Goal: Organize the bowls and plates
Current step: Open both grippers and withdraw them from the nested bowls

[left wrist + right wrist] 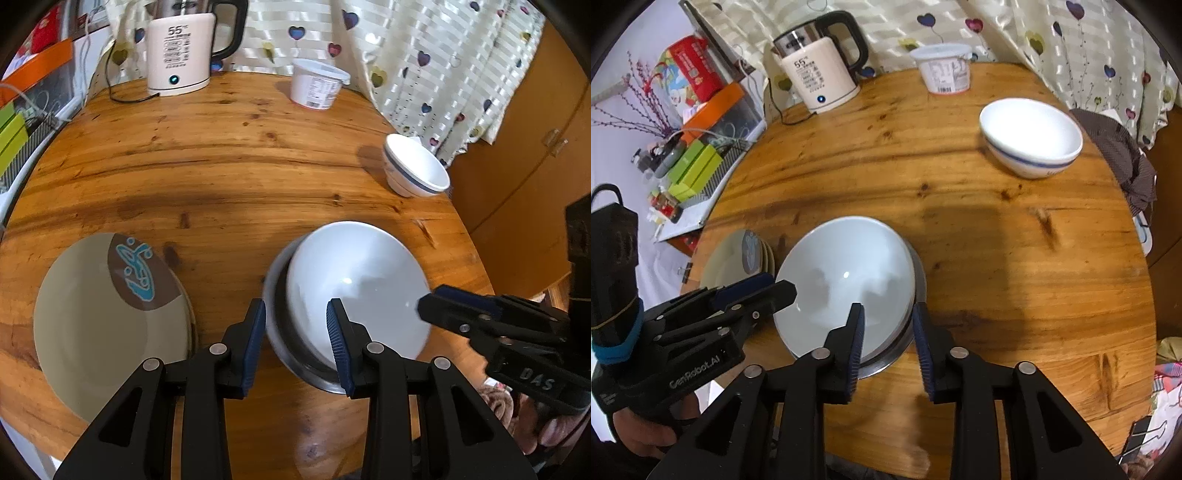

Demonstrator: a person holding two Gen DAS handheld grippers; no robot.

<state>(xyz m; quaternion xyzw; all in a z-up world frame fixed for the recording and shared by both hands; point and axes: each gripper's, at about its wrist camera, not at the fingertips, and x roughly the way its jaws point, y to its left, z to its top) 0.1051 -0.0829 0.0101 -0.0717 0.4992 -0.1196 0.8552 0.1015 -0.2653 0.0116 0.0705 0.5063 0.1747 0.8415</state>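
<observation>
So both grippers are down at the same bowl right now. Left gripper [296, 345] has its jaws spread a bit and straddles the near-left rim of the white bowl [364, 280], one pad outside and one inside, and from its own camera I see gaps on both sides, so it doesn't look like it's pinching anything. Right gripper [888, 349] is doing the same on the near-right rim: jaws parted, rim running between them, no pad clearly pressing on it.

The white bowl sits nested in a steel bowl [314, 376], slightly off-centre, so more metal edge shows on one side than the other. That pair is near the front edge of the round wooden table [229, 162]. Just left of it is a stack of beige plates [107, 332] with a blue-and-brown pattern. A blue-striped bowl [1032, 142] stands well apart toward the far right, with a kettle [822, 70] and a plastic tub [945, 68] at the back.

My read: this is the set-down/release of the white bowl into the steel one. To do it well, I'd say open wide enough that neither pad drags the rim, then lift straight up and back rather than sideways, since a glazed bowl in a smooth steel one will probably skate if nudged. The striped bowl looks like the next one to collect.
</observation>
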